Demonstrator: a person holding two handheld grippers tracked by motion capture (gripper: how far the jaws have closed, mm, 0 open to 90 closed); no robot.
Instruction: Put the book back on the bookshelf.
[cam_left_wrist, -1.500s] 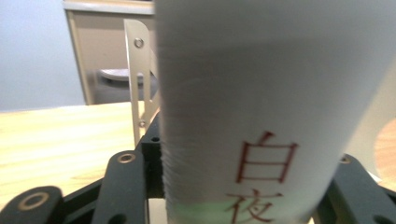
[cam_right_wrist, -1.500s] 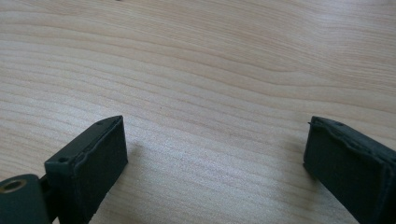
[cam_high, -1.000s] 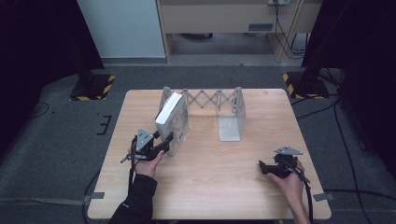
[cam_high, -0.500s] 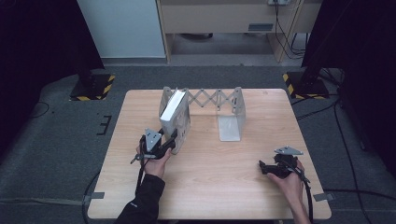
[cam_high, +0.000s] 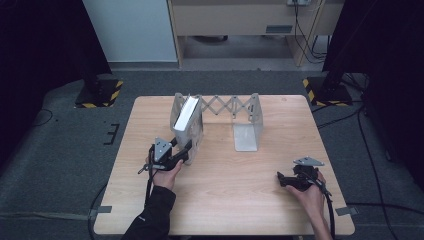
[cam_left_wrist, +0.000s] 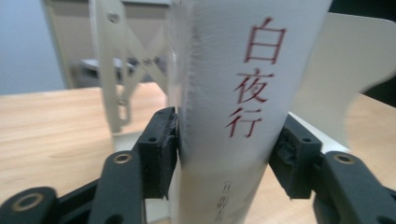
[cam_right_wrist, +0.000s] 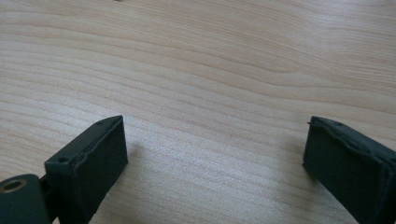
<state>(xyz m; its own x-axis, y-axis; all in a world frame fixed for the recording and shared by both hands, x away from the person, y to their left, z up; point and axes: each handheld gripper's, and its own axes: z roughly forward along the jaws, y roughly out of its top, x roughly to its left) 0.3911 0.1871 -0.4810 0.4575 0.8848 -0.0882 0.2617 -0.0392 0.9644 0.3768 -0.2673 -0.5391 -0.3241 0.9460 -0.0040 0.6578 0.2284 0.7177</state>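
On the pale wood-grain counter (cam_high: 225, 200), my left gripper (cam_high: 186, 150) sits at the spine of a white book (cam_high: 186, 114) that stands upright in the left end of a grey metal expanding rack (cam_high: 247, 127). In the left gripper view the spine (cam_left_wrist: 233, 112) is smooth and gently rounded, printed with red characters running down it, and it fills the gap between the two black jaws. The left pad lies against the book's rough-cut page edge; the right pad sits at the spine's other side with what looks like a thin sliver of gap. These jaws have just been easing apart with the book between them, so I read them as loosened around the spine, not clamped. Behind the book rise the rack's flat riveted scissor bars (cam_left_wrist: 122, 70) and a curved white end plate (cam_left_wrist: 345, 79).

My right gripper (cam_high: 283, 180) rests well apart, near the counter's right front corner, a grey three-cornered plate on top. In the right gripper view its matte, blocky black jaws stand wide apart over bare wood (cam_right_wrist: 210, 93), holding nothing.
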